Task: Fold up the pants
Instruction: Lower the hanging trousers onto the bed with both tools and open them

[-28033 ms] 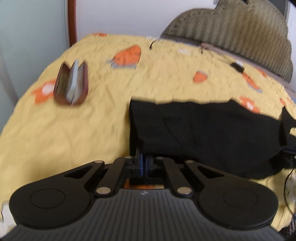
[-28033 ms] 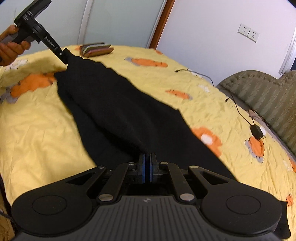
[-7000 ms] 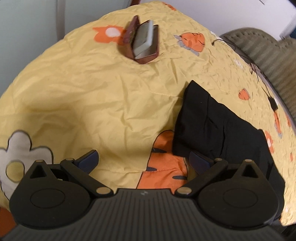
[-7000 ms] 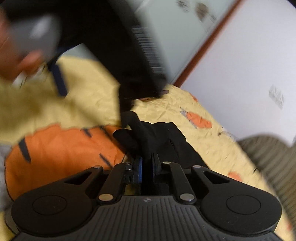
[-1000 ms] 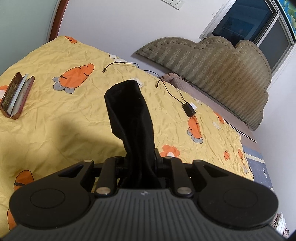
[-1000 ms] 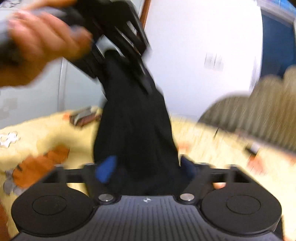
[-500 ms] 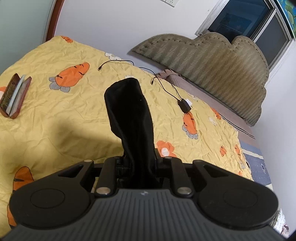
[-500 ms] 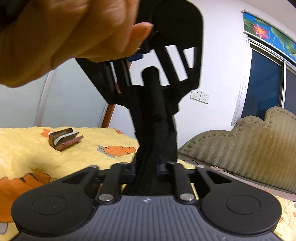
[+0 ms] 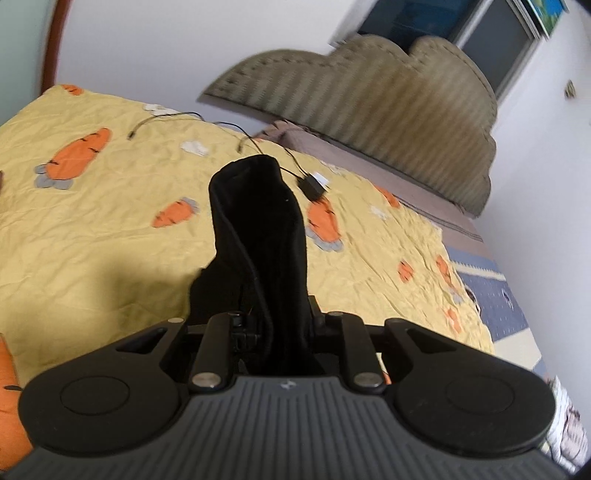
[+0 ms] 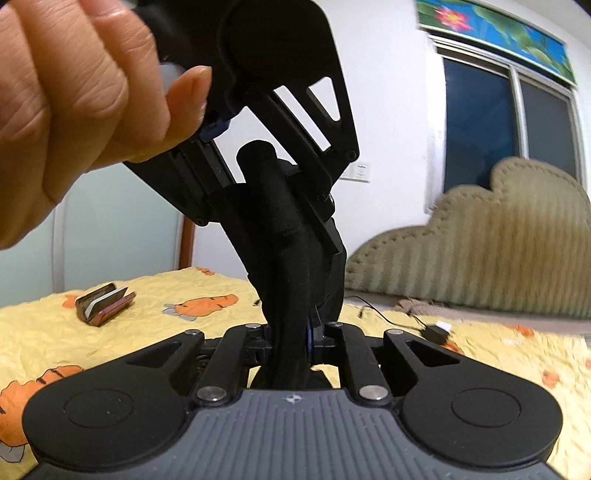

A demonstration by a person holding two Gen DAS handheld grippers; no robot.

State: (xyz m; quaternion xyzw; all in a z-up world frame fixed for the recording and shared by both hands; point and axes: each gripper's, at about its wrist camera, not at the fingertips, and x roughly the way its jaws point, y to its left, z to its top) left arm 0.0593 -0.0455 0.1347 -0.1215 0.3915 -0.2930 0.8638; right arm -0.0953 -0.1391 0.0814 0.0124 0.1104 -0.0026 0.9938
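Above the bed (image 9: 92, 236), both the left gripper (image 9: 275, 325) and newly closed right gripper (image 10: 291, 341) clamp the black pants (image 9: 258, 236), whereas only the right view shows the person's hand (image 10: 74, 103).

A bed (image 9: 92, 236) covered by a yellow quilt printed with orange carrots is seen across the lower half of both views. A scalloped, ribbed olive headboard (image 9: 369, 110) is set against a white wall (image 9: 166, 48). A dark window (image 10: 509, 125) is placed at upper right, with a flowered panel (image 10: 491, 33) above it. A frosted glass door (image 10: 118, 236) with a brown frame is seen at left.
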